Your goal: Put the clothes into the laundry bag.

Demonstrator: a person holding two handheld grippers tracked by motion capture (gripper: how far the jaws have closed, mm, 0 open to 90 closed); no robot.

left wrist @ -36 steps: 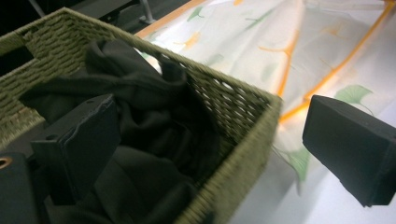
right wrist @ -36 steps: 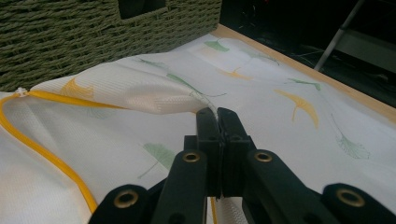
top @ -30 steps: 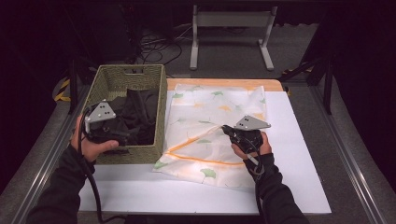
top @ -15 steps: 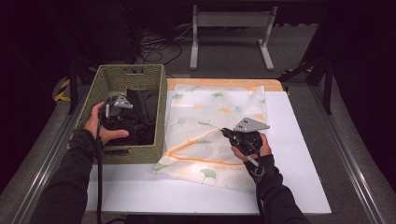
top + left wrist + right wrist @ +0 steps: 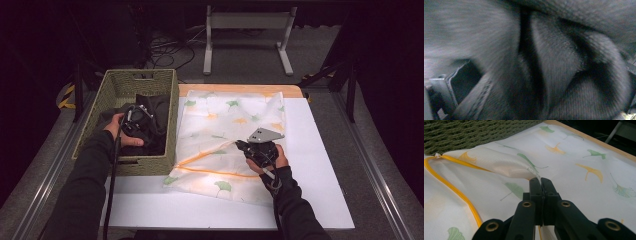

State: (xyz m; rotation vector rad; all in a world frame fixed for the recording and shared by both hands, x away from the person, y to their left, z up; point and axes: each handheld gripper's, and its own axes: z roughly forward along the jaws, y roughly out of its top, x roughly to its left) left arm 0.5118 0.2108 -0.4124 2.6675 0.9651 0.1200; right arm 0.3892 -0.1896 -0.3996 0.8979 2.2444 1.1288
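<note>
Where basket (image 5: 165, 150) walls dark clothes (image 5: 157, 107), bag (image 5: 225, 130) beside

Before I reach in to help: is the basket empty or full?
Not empty: dark clothes lie in the basket, where the left gripper reaches.

White bag (image 5: 230, 135) w/ green & orange ginkgo-leaf print, yellow-orange trim; olive woven basket (image 5: 165, 87); dark grey clothes (image 5: 157, 107) inside.
</note>
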